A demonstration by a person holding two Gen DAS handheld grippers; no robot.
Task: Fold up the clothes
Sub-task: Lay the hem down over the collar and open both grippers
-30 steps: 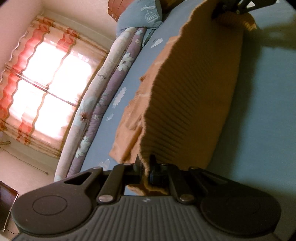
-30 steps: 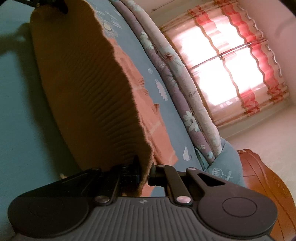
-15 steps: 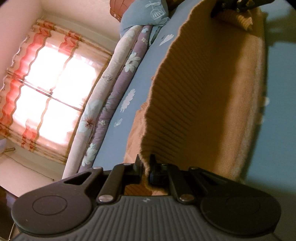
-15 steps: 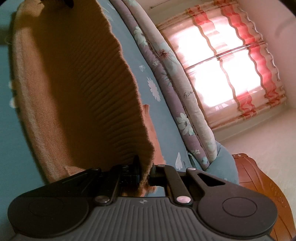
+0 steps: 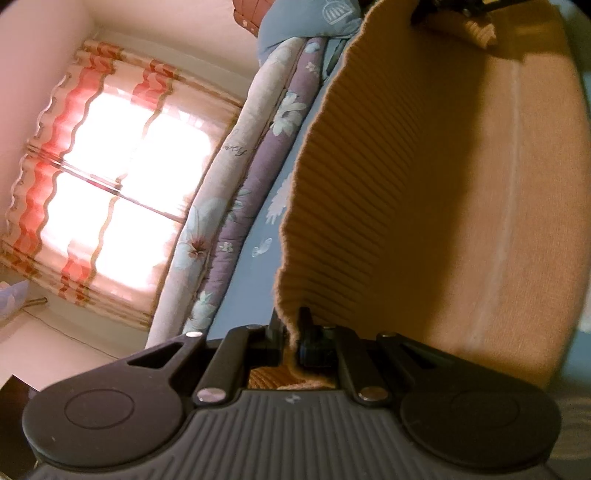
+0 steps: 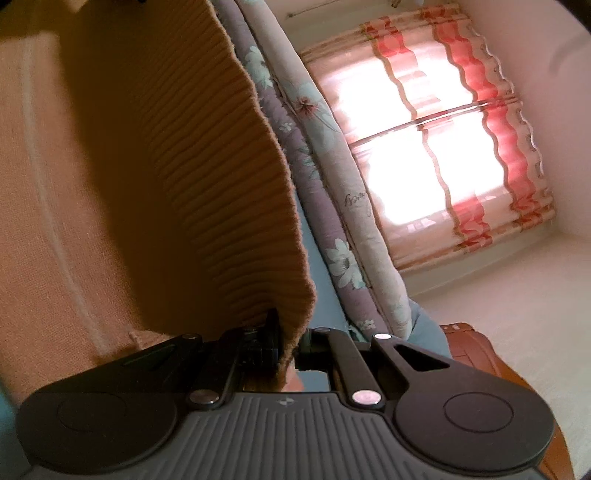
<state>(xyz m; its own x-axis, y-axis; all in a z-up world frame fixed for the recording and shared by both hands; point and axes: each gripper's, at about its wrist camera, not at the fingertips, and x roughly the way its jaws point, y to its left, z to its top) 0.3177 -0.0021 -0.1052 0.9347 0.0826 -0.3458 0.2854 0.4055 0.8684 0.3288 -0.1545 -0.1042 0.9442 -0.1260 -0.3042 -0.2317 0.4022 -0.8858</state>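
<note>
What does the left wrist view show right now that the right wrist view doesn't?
Only the left wrist view: the left gripper shut on the orange sweater's ribbed edge, the right gripper at the far top corner, a blue pillow, and blue floral sheet beside the fabric.

Only the right wrist view: the right gripper shut on the ribbed edge, and a brown wooden piece beyond it.

Both: the sweater held up with plain knit lying below, the rolled floral quilt, and the bright window with pink-striped curtains.
</note>
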